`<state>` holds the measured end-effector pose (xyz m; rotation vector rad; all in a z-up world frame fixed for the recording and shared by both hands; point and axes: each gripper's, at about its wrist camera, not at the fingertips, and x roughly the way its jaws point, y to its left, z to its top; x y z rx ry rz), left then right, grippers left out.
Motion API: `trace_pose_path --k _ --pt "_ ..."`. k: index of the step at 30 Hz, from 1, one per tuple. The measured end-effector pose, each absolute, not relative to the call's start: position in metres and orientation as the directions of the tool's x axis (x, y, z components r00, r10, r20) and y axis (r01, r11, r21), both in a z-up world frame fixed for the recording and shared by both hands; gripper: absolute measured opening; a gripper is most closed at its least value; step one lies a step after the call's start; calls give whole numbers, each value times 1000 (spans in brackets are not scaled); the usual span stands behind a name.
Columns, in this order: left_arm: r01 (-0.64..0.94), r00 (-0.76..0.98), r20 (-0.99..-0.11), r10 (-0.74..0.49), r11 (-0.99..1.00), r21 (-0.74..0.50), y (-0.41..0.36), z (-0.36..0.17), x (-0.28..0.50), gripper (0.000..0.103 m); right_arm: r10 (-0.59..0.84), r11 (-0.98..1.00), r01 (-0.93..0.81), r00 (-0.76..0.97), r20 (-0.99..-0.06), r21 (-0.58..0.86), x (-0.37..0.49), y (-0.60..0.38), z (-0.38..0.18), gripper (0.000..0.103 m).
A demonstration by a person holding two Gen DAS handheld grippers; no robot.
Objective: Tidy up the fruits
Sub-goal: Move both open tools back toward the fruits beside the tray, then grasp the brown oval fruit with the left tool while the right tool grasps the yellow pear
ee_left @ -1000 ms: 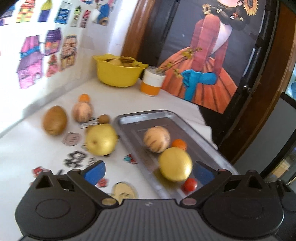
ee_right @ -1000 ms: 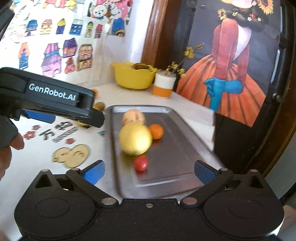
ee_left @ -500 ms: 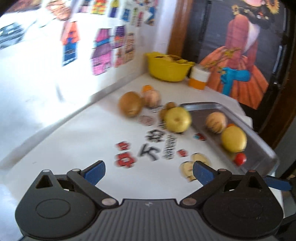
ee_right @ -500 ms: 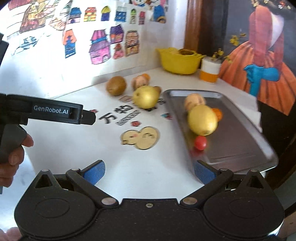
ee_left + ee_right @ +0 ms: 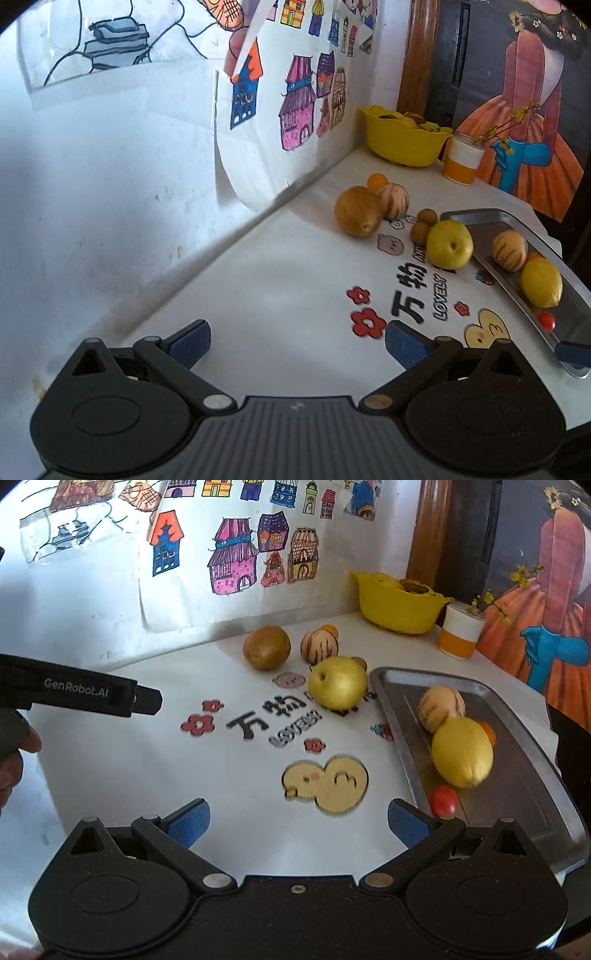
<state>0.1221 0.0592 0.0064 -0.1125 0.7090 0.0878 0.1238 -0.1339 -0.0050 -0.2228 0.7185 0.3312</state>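
**Fruit sorting, half done and both claws empty**

Standing here watching, going left to right. The left gripper (image 5: 297, 341) hangs over bare tablecloth with its jaws spread wide and nothing in them. The right gripper (image 5: 298, 821) is the same, gaping wide and empty near the duck print. Loose fruit sits around 12 o'clock from it: a brown pear (image 5: 266, 647), a striped melon (image 5: 319, 645), and a yellow apple (image 5: 338, 682) just beside the tray's near edge. The steel tray (image 5: 524, 775) is off at 2 o'clock and already holds a second striped melon (image 5: 441, 707), a lemon (image 5: 461, 752) and a cherry tomato (image 5: 444, 802).

My worry is that round fruit rolls, so a sloppy pinch on the apple could bump it into the little brown fruits behind it. Dropping it in could also knock the tomato.

Hard to see: an orange behind the lemon is mostly hidden, and I can't tell what's in the yellow bowl (image 5: 397, 607).
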Motion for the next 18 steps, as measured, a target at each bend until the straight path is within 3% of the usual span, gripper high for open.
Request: trace_pose_path --k 10,18 --pt "-82 768 -640 -34 985 -151 56 8 181 102 156 936 -319 754 -638 -148 186 -124 -6 102" --pt "-29 772 -632 -70 989 -144 39 3 243 102 185 942 -318 760 -623 -109 232 -120 -8 102"
